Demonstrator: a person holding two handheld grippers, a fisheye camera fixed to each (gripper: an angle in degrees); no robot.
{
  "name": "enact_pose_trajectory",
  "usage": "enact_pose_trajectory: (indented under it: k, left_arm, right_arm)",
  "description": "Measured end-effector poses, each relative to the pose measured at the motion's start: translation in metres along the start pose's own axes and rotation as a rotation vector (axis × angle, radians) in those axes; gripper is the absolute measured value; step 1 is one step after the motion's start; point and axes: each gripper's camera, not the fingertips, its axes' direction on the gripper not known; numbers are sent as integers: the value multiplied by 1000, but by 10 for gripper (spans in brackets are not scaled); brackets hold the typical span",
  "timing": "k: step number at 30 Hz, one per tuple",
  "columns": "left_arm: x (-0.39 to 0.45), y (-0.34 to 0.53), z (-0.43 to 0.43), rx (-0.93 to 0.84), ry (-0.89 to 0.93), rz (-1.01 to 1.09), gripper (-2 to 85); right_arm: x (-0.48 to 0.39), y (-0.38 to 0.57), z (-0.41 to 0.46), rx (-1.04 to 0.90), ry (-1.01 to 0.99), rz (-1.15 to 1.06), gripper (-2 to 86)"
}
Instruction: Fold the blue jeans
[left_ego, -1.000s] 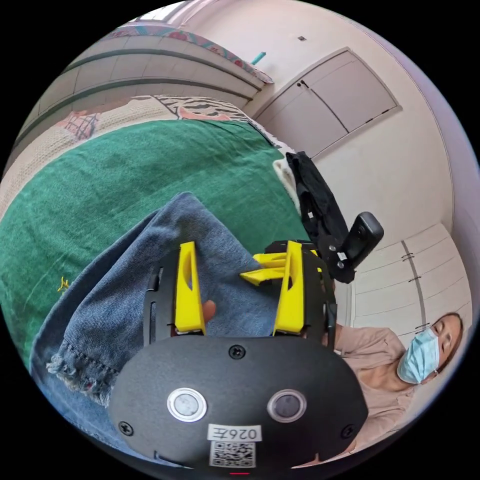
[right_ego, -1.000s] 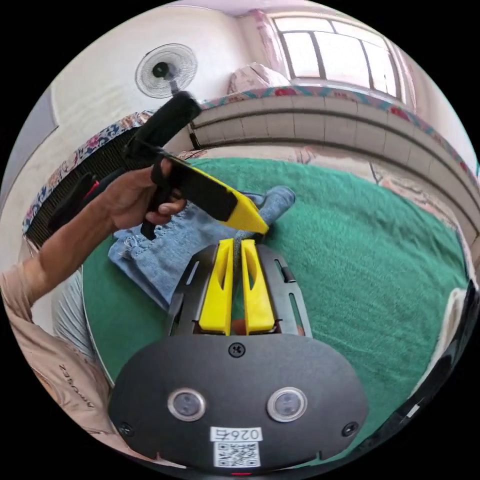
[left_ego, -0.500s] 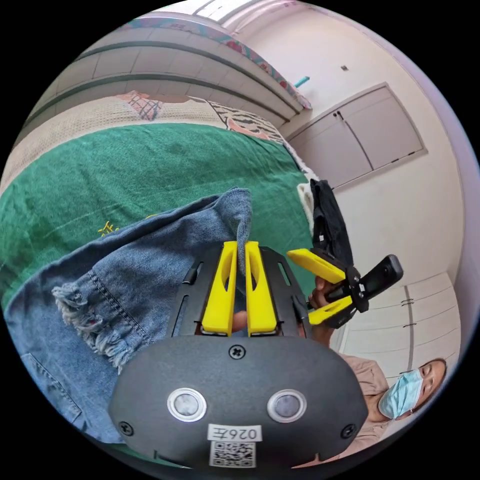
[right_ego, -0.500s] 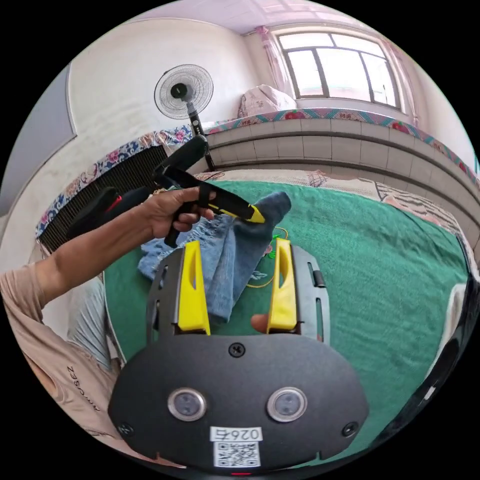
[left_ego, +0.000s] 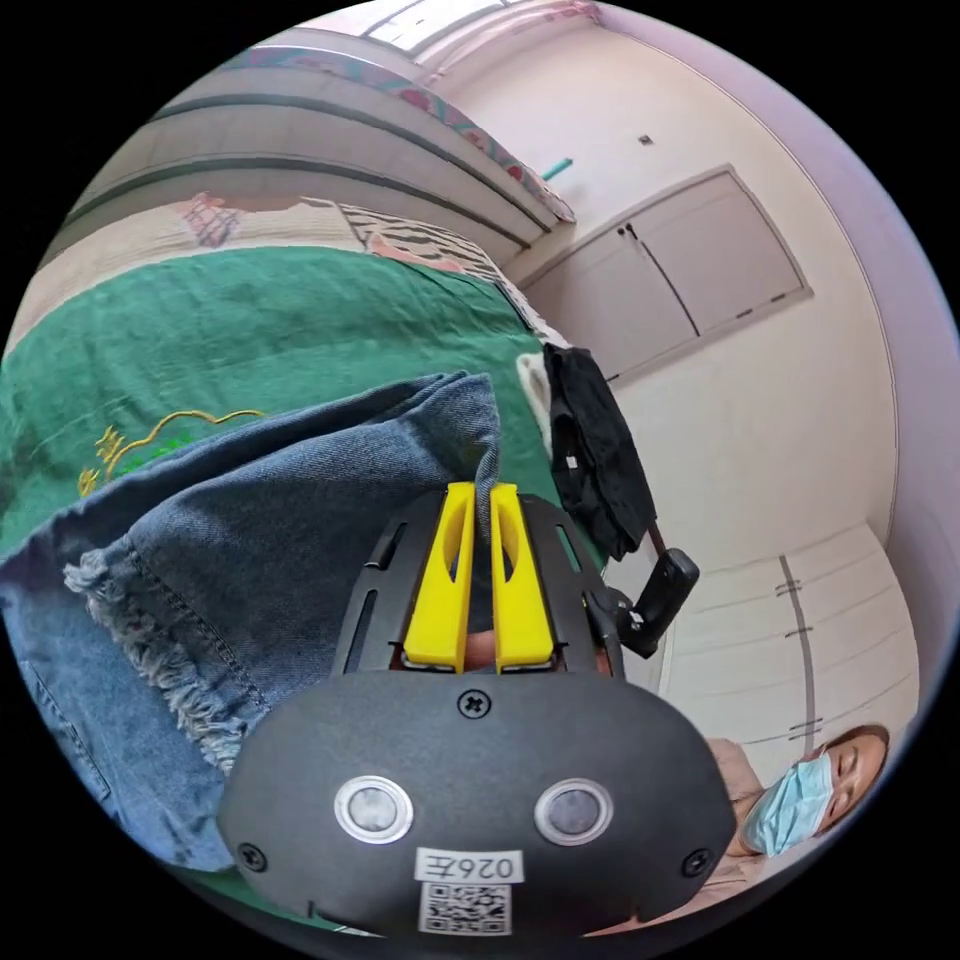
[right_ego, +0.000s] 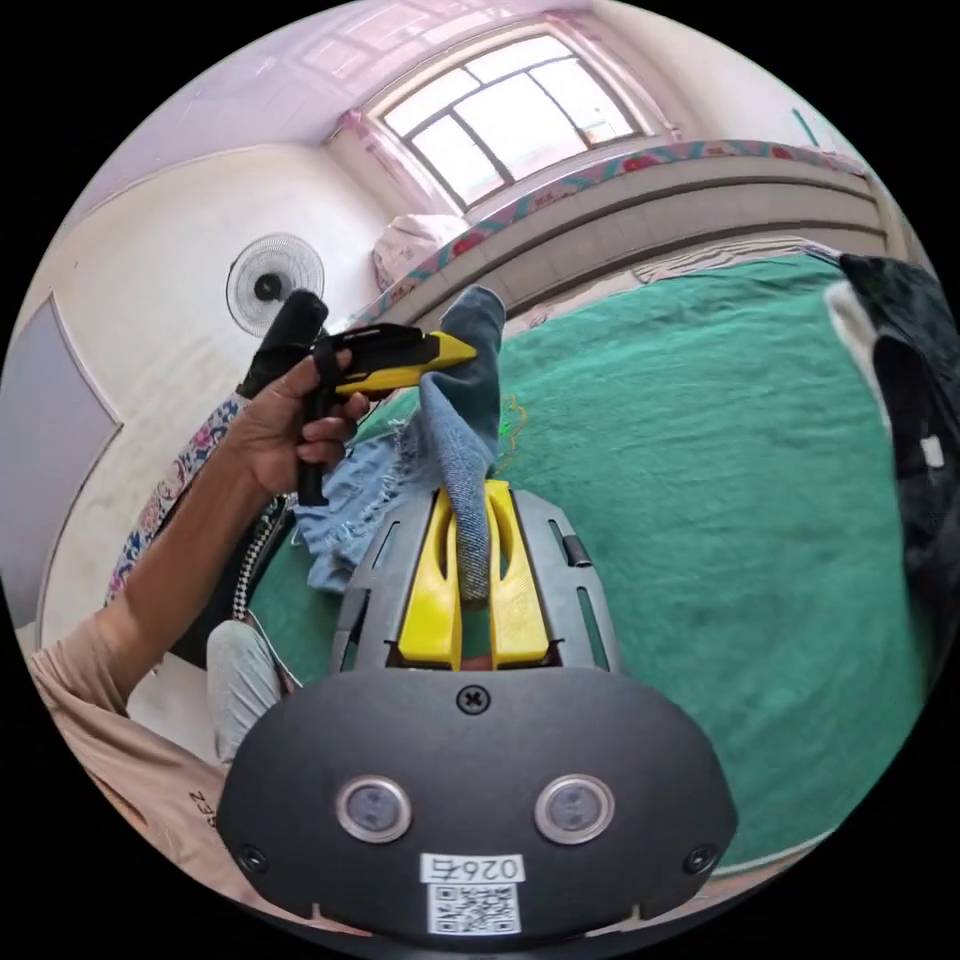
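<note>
a: holding the blue jeans (left_ego: 260, 520) by a folded edge, the left gripper (left_ego: 479, 495) has its two yellow jaws pressed together on the denim in the left gripper view. the cloth drapes away from the jaws over a green bed cover (left_ego: 250, 320), its frayed hem (left_ego: 140, 640) hanging low. to do this step well, i judge both grips should stay firm and level so the fold comes down flat without twisting.

b: and the pose in that view?

a: the gripper points up and away toward the far side of the bed. a black garment (left_ego: 595, 455) lies at the bed's edge, near a wall of pale cupboards (left_ego: 700, 260).

b: what about the right gripper view?

a: the right gripper (right_ego: 475, 500) has its jaws closed on a strip of the jeans (right_ego: 455, 420), which rises from the jaws to the left gripper (right_ego: 455, 350). that one is held higher, gripped by a hand (right_ego: 290, 420) with the forearm reaching in from the lower left. the rest of the denim lies bunched on the green bed cover (right_ego: 700, 450) below the hand. i would keep the cloth taut between the two grips.
</note>
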Motion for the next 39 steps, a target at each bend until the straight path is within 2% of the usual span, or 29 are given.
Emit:
enact_pose_trajectory:
  k: [5,7,9,13,17,22,27,29,31,32,34,36,38,39]
  left_arm:
    - [38,-12,39,-78,298,95,8]
    - [47,-16,45,-147,398,153,8]
    - [49,-16,37,-191,418,206,8]
    - [26,-1,-25,-181,356,254,8]
    - [-20,27,-98,-131,264,217,9]
    - [-110,78,-190,-30,212,107,12]
    - [-203,117,-219,32,169,-73,21]
    - [-233,133,-221,71,130,-181,32]
    - [-254,159,-231,186,130,-243,40]
    - [-255,166,-235,229,163,-234,31]
    - [-252,190,-252,361,262,-218,5]
    - [-231,202,-262,390,214,-169,-3]
    - [-199,208,-263,355,139,-101,-7]
    - [-173,211,-258,325,99,-43,-8]
  right_arm:
    - [4,71,-151,156,176,-17,-6]
    - [-21,101,-174,200,247,-48,-5]
    - [-51,126,-173,207,305,-101,-4]
    - [-124,174,-106,198,377,-251,-3]
    - [-181,207,-3,155,313,-368,-3]
    - [-233,241,124,96,185,-442,-3]
    - [-270,286,281,-7,214,-476,14]
    - [-275,306,366,-121,208,-483,53]
    - [-274,320,422,-269,181,-492,98]
    - [-272,329,435,-312,120,-489,119]
    - [-269,344,424,-269,63,-498,129]
    - [-264,358,401,-244,-26,-522,124]
    - [-246,373,360,-259,-177,-507,111]
    - [-239,377,349,-254,-185,-500,106]
